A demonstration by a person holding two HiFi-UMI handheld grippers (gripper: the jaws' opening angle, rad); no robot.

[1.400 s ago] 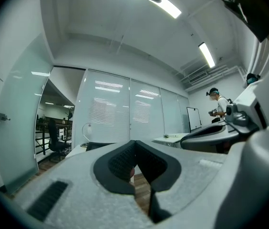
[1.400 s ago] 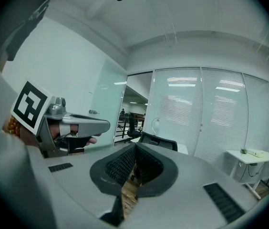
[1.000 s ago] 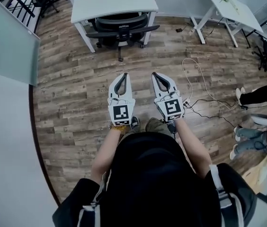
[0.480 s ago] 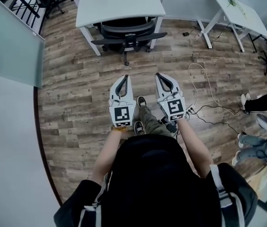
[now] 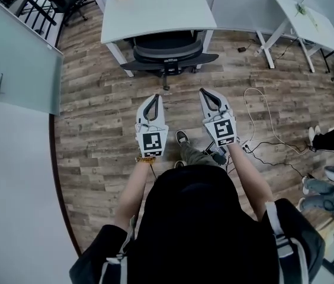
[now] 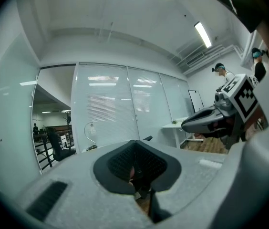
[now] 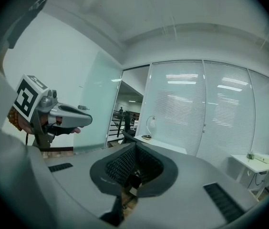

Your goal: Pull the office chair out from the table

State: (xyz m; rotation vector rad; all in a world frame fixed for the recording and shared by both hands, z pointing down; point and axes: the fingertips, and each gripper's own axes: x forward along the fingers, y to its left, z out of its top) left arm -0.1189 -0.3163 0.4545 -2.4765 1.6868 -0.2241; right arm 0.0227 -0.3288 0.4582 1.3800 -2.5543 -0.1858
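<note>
In the head view a black office chair (image 5: 168,49) is tucked under a white table (image 5: 155,7) at the top middle, its backrest facing me. Both grippers are held out level over the wood floor, side by side, well short of the chair. The left gripper (image 5: 153,96) is shut with nothing in it. So is the right gripper (image 5: 208,92). In the left gripper view the shut left gripper (image 6: 135,143) points at the glass wall, with the right gripper (image 6: 220,120) beside it. From the right gripper view, the shut right gripper (image 7: 135,147) and the left gripper (image 7: 53,116) show.
A second white table (image 5: 300,13) stands at the top right. White and black cables (image 5: 256,108) lie on the floor to the right of me. A glass partition (image 5: 19,58) runs along the left. Other people's feet (image 5: 333,138) show at the right edge.
I have walked toward the table: the chair and the table sit lower and nearer in the head view. Both grippers kept shut and side by side.
</note>
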